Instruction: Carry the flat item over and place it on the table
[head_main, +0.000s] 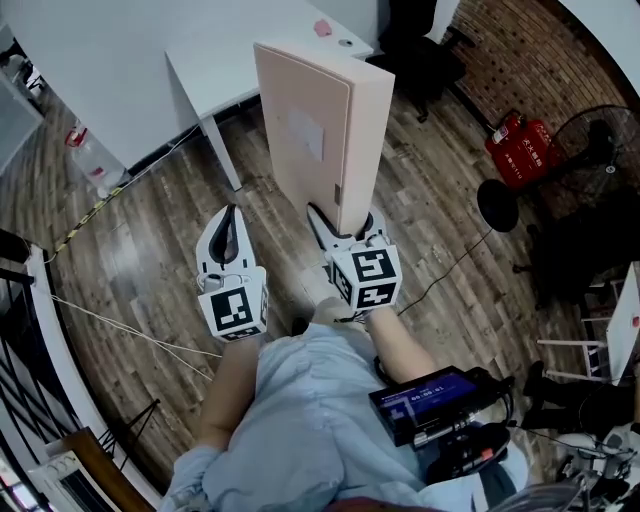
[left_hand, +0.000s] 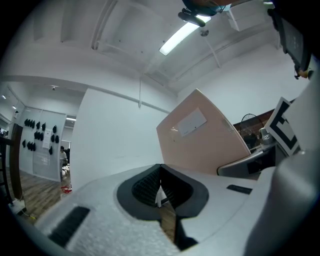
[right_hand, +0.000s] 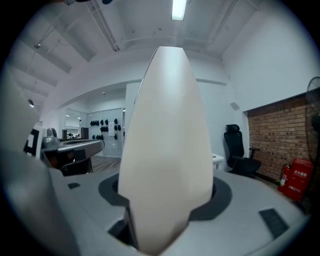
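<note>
A flat pale pink box (head_main: 320, 130) stands upright in the air, held at its lower edge by my right gripper (head_main: 345, 228), which is shut on it. In the right gripper view the box's narrow edge (right_hand: 167, 150) fills the middle, rising from between the jaws. My left gripper (head_main: 230, 235) hovers beside it to the left, shut and holding nothing; its view shows the box (left_hand: 202, 137) off to the right and the closed pads (left_hand: 159, 192). The white table (head_main: 240, 55) lies ahead, beyond the box.
Wooden floor below. A red fire extinguisher (head_main: 520, 148), a fan (head_main: 590, 140) and a black office chair (head_main: 420, 45) stand at the right. A plastic bottle (head_main: 88, 158) and a cable lie at the left. A small pink object (head_main: 322, 28) sits on the table.
</note>
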